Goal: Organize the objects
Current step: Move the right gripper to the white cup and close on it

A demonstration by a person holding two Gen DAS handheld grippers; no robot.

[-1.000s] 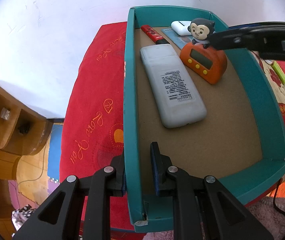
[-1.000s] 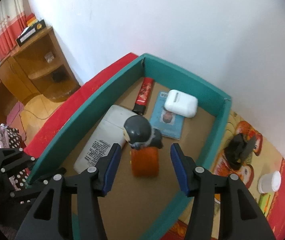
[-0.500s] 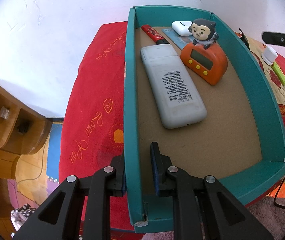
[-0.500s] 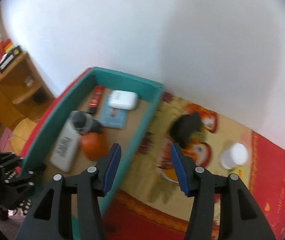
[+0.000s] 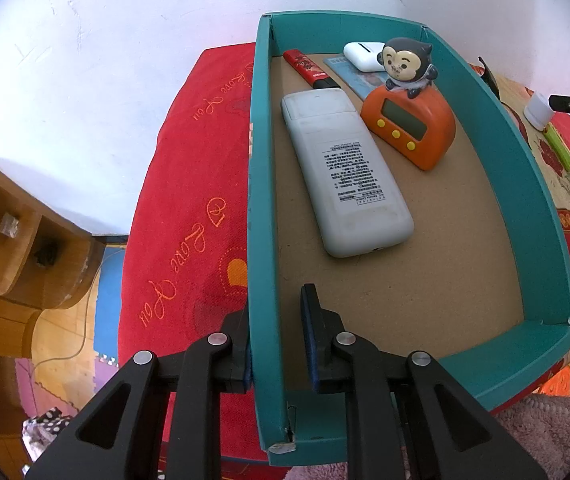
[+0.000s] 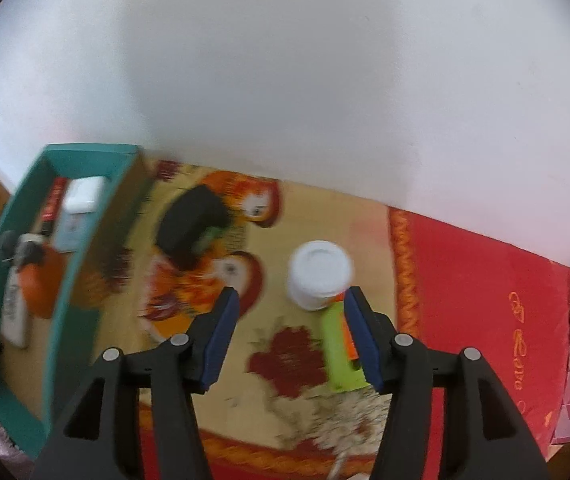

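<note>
White and squat, the plastic lidded jar is standing on the patterned cloth just beyond the right gripper, whose tongs are hanging apart. Probably light and slippery; gripping its sides seems best. The left gripper is straddling the teal cardboard box's wall, clamping it.

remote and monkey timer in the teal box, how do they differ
The remote is white, long and flat, lying face down with its printed label up; the monkey timer is orange, shorter, dome-shaped, and stands with screen and yellow buttons showing, a monkey figure on top. Both sit inside the teal box, side by side.
</note>
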